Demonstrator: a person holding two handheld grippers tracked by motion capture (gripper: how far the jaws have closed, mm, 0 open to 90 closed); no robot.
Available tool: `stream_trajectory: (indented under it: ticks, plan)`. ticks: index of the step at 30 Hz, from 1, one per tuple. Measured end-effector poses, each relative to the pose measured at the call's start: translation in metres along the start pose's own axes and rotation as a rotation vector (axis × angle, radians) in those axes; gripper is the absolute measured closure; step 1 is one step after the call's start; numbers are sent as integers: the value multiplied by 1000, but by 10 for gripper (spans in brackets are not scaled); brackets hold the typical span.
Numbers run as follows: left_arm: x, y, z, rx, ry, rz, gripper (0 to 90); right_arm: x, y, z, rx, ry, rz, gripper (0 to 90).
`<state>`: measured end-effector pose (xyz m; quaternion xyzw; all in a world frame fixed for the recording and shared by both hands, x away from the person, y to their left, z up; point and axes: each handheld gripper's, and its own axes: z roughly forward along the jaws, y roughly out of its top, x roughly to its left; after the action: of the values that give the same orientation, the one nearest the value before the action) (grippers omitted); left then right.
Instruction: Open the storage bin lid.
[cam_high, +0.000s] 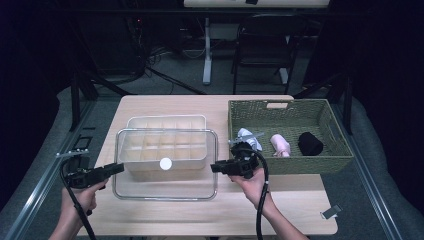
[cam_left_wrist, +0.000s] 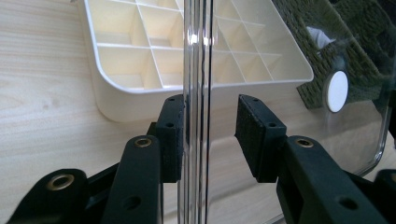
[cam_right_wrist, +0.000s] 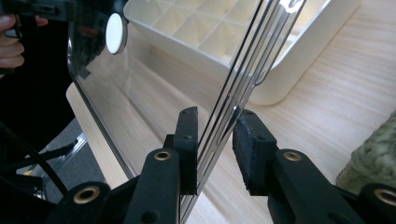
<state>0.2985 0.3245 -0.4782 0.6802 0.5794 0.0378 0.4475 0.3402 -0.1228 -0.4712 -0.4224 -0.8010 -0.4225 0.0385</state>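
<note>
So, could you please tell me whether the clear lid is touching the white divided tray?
Cannot tell. In the high view the clear lid overlaps the white divided tray, and neither gripper view shows plainly whether its underside meets the rim.

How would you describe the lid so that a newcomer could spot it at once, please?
On the wooden table, left of the green basket, stands a white divided box. The lid hangs over it between two grippers: see-through, rounded corners, one white round knob.
</note>
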Motion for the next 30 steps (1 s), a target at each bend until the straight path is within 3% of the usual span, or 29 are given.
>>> stream_trajectory:
  ticks: [11, 22, 30]
  plan:
    - [-2, -12, -3, 14, 3, 17, 638, 2, -13, 3, 18, -1, -3, 716]
    - [0, -25, 0, 42, -1, 2, 638, 2, -26, 7, 31, 12, 11, 718]
    - [2, -36, 3, 71, 6, -2, 638, 1, -35, 12, 70, 9, 7, 719]
